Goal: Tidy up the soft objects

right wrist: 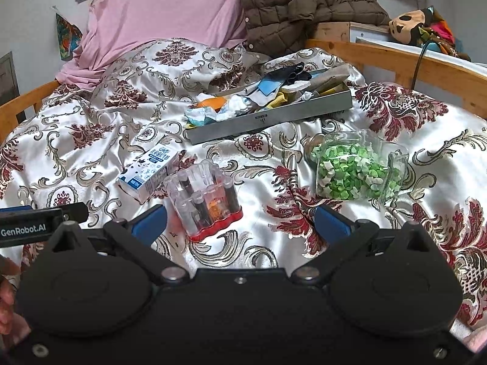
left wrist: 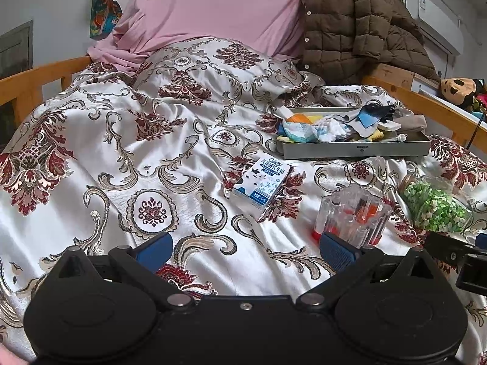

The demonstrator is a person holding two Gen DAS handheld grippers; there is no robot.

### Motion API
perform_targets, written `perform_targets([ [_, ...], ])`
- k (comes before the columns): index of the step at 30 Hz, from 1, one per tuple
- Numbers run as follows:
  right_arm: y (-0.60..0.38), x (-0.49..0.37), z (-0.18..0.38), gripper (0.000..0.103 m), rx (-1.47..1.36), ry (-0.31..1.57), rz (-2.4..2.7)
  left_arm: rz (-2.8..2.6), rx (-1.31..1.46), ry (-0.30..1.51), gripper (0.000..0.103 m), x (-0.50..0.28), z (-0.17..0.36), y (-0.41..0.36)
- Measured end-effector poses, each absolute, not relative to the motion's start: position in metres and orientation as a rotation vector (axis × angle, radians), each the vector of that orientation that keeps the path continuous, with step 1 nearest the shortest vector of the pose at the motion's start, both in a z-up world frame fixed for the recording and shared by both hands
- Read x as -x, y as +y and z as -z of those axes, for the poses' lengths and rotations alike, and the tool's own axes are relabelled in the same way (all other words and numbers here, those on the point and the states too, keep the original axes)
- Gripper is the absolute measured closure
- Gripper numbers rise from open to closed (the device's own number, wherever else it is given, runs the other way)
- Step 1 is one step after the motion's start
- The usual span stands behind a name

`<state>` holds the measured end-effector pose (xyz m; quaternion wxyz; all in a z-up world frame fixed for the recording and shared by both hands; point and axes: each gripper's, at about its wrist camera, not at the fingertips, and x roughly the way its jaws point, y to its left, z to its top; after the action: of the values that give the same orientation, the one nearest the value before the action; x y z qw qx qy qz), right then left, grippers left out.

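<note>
Satin bedspread holds a full grey tray; left gripper and right gripper hover spread and empty, seemingly between picks, next needing a loose soft item chosen

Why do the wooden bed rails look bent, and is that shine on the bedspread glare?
Left wrist view: the fisheye lens bows the orange wooden bed rail; dark corners are the lens edge. Right wrist view: the glossy white-and-maroon satin bedspread reflects soft light in pale patches; the clear jar of green paper stars glints slightly.
</note>
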<state>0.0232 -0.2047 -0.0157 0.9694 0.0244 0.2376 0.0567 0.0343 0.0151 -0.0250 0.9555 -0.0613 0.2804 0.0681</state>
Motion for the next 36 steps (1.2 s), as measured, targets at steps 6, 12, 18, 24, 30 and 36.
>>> perform_targets([
  [6,-0.2055,-0.0276,0.0182,0.001,-0.04,0.493,-0.119,-0.145,0.116,0.574,0.001,-0.0339,0.0265,0.0148],
  [12,-0.2064,-0.0292,0.0183,0.001,-0.041,0.495,-0.122,-0.146,0.113,0.574,0.001,-0.034,0.027,0.0139],
  [18,-0.2073,-0.0291,0.0186,0.001,-0.041,0.494,-0.122,-0.146,0.113,0.576,0.001,-0.0343,0.0273,0.0137],
  [24,-0.2071,-0.029,0.0185,0.001,-0.041,0.495,-0.122,-0.145,0.112,0.576,0.001,-0.0343,0.0273,0.0137],
  [30,-0.2068,-0.0289,0.0186,0.001,-0.041,0.495,-0.122,-0.147,0.112,0.576,0.001,-0.0343,0.0273,0.0135],
  [36,-0.2068,-0.0289,0.0186,0.001,-0.041,0.494,-0.122,-0.146,0.111,0.576,0.001,-0.0343,0.0274,0.0137],
])
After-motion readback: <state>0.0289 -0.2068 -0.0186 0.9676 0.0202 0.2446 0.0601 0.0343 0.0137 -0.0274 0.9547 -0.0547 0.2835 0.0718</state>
